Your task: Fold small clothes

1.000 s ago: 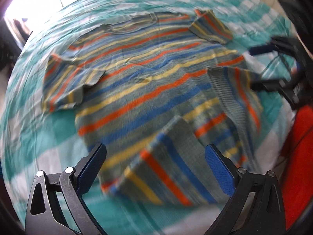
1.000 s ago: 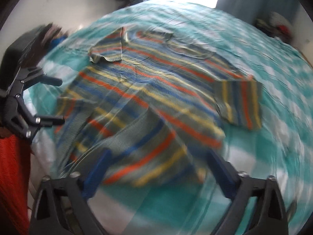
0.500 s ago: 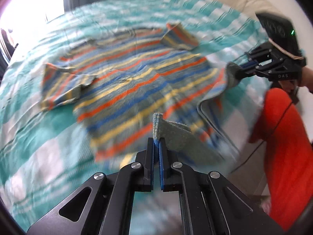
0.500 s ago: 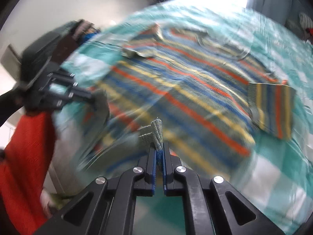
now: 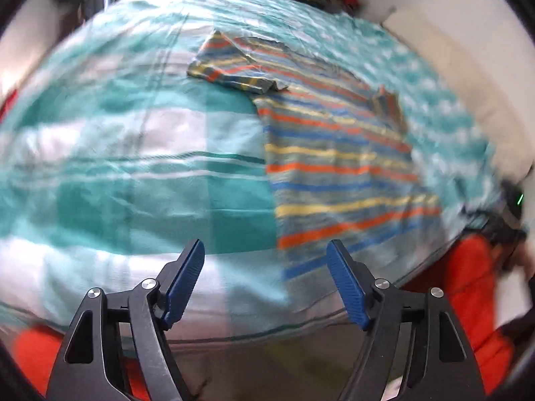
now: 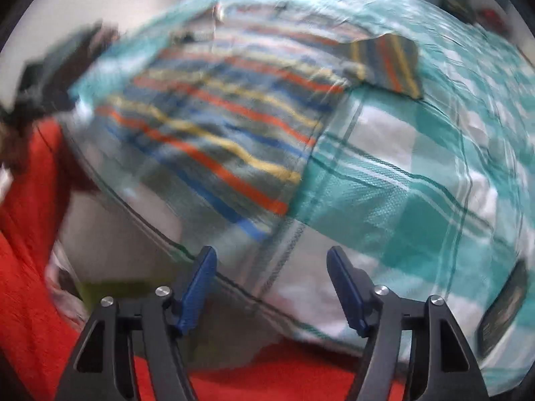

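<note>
Striped shirt (image 5: 337, 157), no legible writing

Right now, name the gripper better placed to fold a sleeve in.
Probably left. Both are open and empty, so it's close. The left gripper faces a flat sleeve in sharp view; the right gripper's side of the striped shirt is blurred.

Half a second ago both tongs pinched the striped shirt's hem; now the left tongs (image 5: 265, 280) and right tongs (image 6: 271, 287) gape empty. The shirt (image 5: 337, 163) lies flat ahead of them, its hem corners unfolded.
</note>
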Demonstrator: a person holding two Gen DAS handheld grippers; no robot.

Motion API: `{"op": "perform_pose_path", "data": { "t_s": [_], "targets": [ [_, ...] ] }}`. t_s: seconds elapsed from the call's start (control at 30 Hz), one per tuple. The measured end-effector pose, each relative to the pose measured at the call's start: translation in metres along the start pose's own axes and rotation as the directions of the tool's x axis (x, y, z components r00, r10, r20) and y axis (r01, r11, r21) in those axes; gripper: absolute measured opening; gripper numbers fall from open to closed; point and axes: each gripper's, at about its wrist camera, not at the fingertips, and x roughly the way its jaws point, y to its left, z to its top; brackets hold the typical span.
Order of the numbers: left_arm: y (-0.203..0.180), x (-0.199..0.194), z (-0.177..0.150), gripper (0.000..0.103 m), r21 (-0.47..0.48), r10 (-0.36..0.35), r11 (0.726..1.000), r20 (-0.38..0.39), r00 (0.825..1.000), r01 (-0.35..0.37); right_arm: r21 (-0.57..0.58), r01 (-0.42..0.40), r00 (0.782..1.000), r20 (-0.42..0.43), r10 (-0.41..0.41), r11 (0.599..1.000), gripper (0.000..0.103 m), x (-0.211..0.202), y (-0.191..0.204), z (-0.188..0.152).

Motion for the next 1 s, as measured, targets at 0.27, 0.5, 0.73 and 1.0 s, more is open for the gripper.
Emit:
{"op": "perform_pose_path", "data": {
  "t_s": [0.27, 0.5, 0.73, 1.0],
  "targets": [
    [-0.033, 0.062, -0.011, 0.076, 0.035, 0.090, 0.996, -0.141, 0.986, -0.086, 0.418, -0.098, 0.995, 0.009, 0.104, 0.903, 0.067, 0.056, -0.024, -0.011],
    [-0.057, 0.056, -0.014, 0.004, 0.116, 0.055, 0.993, -0.197, 0.979, -0.033, 0.486, -0.235, 0.972, 0.097, 0.215, 0.842, 0.006, 0.055, -0.024, -0.012],
    [-0.047, 0.028, -0.011, 0.004, 0.114, 0.051, 0.993, -0.169, 0.984, -0.032, 0.442, -0.226, 0.974, 0.109, 0.199, 0.868, 0.005, 0.010, -0.015, -0.010],
    [-0.046, 0.044, -0.030, 0.004, 0.097, 0.076, 0.994, -0.225, 0.971, -0.055, 0.472, -0.163, 0.982, -0.002, 0.187, 0.866, 0.005, 0.037, -0.019, -0.020]
  ]
}}
